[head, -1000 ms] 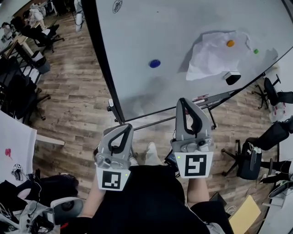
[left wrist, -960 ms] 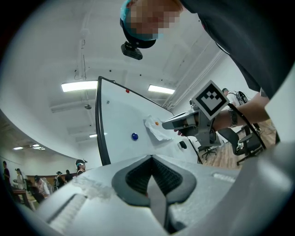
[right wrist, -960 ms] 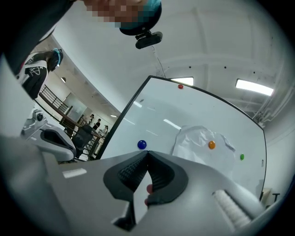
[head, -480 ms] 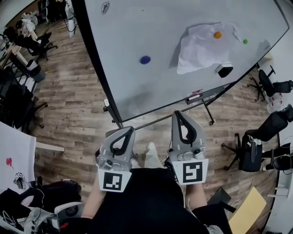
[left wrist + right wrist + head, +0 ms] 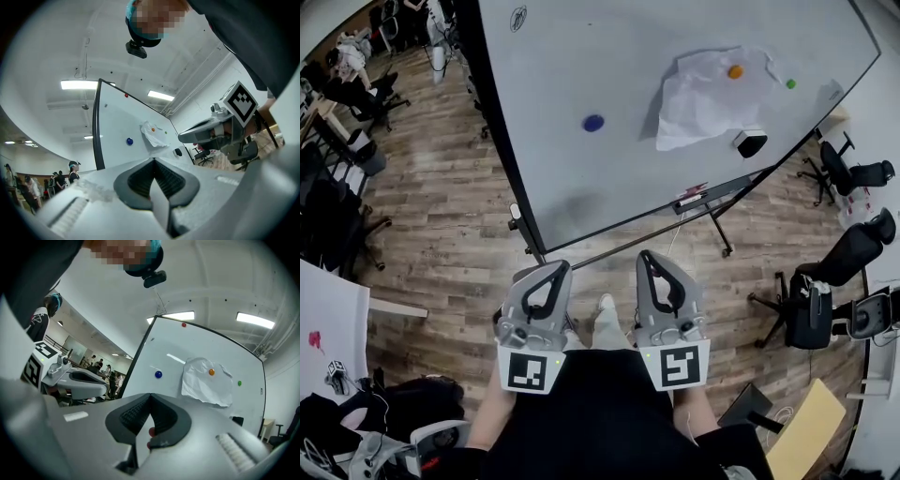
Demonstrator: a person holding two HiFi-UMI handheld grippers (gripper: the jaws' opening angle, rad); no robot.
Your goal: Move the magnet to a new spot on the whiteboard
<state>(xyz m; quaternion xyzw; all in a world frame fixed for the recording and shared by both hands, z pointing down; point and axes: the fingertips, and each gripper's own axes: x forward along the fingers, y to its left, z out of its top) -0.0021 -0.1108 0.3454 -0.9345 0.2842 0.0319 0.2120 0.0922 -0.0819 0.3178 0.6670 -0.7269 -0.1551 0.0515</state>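
Observation:
The whiteboard [image 5: 609,56] stands ahead on a wheeled frame. It carries a blue magnet [image 5: 593,122], an orange magnet [image 5: 735,71] pinning a crumpled paper [image 5: 703,98], and a green magnet [image 5: 790,83]. A red magnet [image 5: 183,325] sits near its top edge. Both grippers hang low by the person's body, well short of the board. My left gripper [image 5: 557,268] has its jaws together with nothing between them. My right gripper [image 5: 648,255] is shut too; a small red speck [image 5: 151,431] shows deep in its seam, and I cannot tell what it is.
A black eraser [image 5: 751,142] clings to the board's lower right, above the marker tray [image 5: 694,194]. Office chairs [image 5: 811,319] stand to the right on the wood floor. A desk corner [image 5: 328,309] and clutter lie at the left.
My right gripper has drawn back from the board toward the person's body and sunk level with the left one. The left gripper has stayed put. Both jaws stay shut.

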